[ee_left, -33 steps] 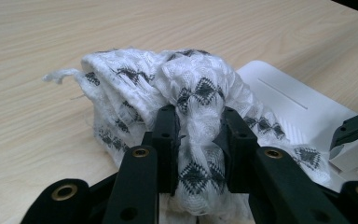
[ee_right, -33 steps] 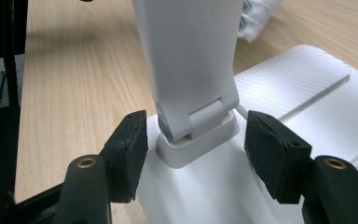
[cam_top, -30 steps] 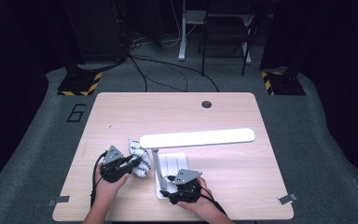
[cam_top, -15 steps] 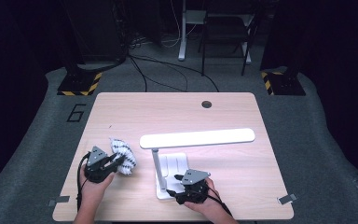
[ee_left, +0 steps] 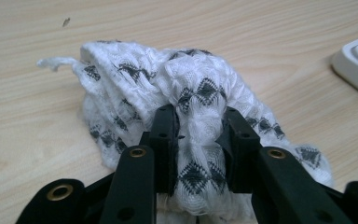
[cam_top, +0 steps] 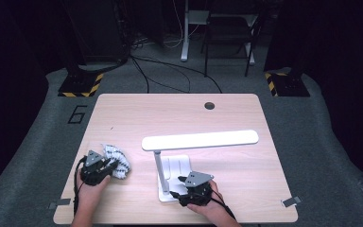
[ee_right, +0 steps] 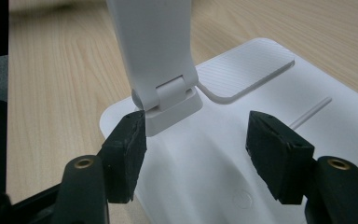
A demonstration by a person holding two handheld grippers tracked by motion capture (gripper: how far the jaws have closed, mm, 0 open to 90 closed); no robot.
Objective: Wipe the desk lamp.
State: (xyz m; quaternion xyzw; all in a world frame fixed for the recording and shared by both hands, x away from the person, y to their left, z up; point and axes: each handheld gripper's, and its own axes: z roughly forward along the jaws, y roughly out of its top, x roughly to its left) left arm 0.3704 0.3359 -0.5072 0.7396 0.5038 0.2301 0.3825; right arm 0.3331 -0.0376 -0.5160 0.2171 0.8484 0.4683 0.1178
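Left gripper view showed the left tool (ee_left: 198,135) clamped on the white black-diamond knitted cloth (ee_left: 186,98) at centre frame on the wooden bench (ee_left: 270,37), jaws just easing, so it might slip free, while the right tool (ee_right: 196,154), jaws apart, stood over the white desk lamp base (ee_right: 261,93).

The left gripper (ee_left: 198,135), jaws close together and just easing apart, reaches forward; the right gripper (ee_right: 196,144) gapes wide, low, hand behind.

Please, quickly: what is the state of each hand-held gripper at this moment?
Left hand-held gripper: closed on the patterned cloth, jaws just easing open slightly.
Right hand-held gripper: open above the lamp base, holding nothing.
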